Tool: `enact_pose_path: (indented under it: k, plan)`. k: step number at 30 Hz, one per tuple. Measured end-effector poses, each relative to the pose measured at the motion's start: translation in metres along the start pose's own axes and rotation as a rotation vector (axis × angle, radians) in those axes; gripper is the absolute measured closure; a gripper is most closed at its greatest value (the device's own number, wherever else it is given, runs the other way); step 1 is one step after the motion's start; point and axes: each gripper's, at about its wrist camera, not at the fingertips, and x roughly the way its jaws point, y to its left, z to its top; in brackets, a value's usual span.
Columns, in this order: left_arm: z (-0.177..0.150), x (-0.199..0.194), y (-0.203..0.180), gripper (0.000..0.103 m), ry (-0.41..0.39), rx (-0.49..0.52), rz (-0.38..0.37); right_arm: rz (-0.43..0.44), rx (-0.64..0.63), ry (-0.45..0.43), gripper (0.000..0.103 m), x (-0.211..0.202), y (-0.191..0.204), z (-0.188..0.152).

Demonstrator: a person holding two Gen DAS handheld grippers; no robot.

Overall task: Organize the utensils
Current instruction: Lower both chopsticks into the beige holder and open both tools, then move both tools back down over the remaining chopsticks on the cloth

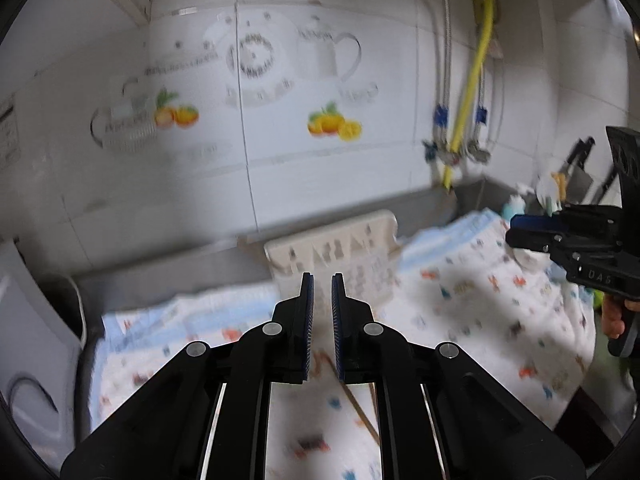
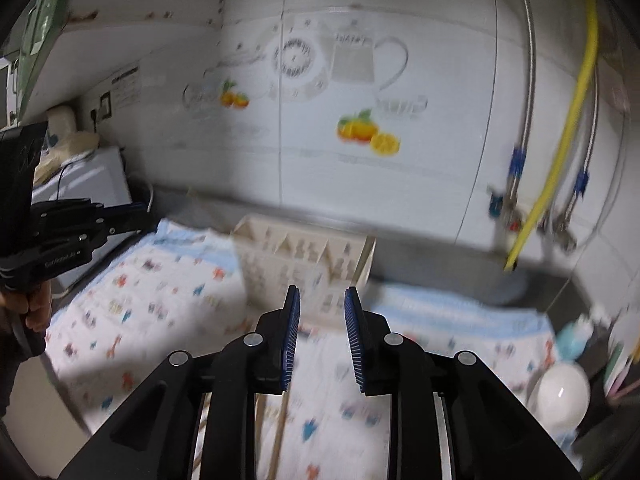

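Cream-coloured plastic utensil holder with house-shaped cutouts (image 1: 336,252) stands on the white cloth with small coloured prints (image 1: 472,300), against the tiled wall. Thin wooden chopsticks (image 1: 356,404) lie on the cloth below the left gripper (image 1: 322,292), jaws slightly apart and empty. Right gripper (image 2: 322,304) hangs wider, holding nothing.

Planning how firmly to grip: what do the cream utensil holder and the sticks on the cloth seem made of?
The utensil holder looks like matte cream plastic, with moulded house-shaped cutouts; blur leaves ceramic possible. The sticks look like bare light-brown wood or bamboo, thin and straight, probably chopsticks. The cloth is soft printed fabric.
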Motion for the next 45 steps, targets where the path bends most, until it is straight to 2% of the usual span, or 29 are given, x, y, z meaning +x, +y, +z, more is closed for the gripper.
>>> enact_pose_path:
  k: [9,18,24,32,38,41,45]
  plan:
    - [-0.09,0.014,-0.006,0.094,0.155,-0.105,-0.03,0.012,0.05,0.121,0.083,0.004,0.028,-0.107]
    - [-0.158,0.03,-0.013,0.094,0.281,-0.189,-0.058,0.033,0.137,0.231,0.089,0.025,0.04,-0.174]
    - [-0.181,0.037,-0.018,0.094,0.338,-0.233,-0.082,0.013,0.143,0.271,0.092,0.037,0.043,-0.192]
    - [-0.181,0.057,-0.036,0.094,0.376,-0.273,-0.127,-0.004,0.141,0.28,0.093,0.042,0.044,-0.201]
    - [-0.182,0.068,-0.042,0.094,0.4,-0.284,-0.122,-0.003,0.137,0.281,0.093,0.043,0.045,-0.202]
    - [-0.183,0.07,-0.042,0.084,0.407,-0.291,-0.107,-0.003,0.141,0.285,0.093,0.045,0.045,-0.204]
    - [-0.185,0.074,-0.038,0.082,0.417,-0.304,-0.099,0.002,0.154,0.281,0.093,0.045,0.044,-0.205]
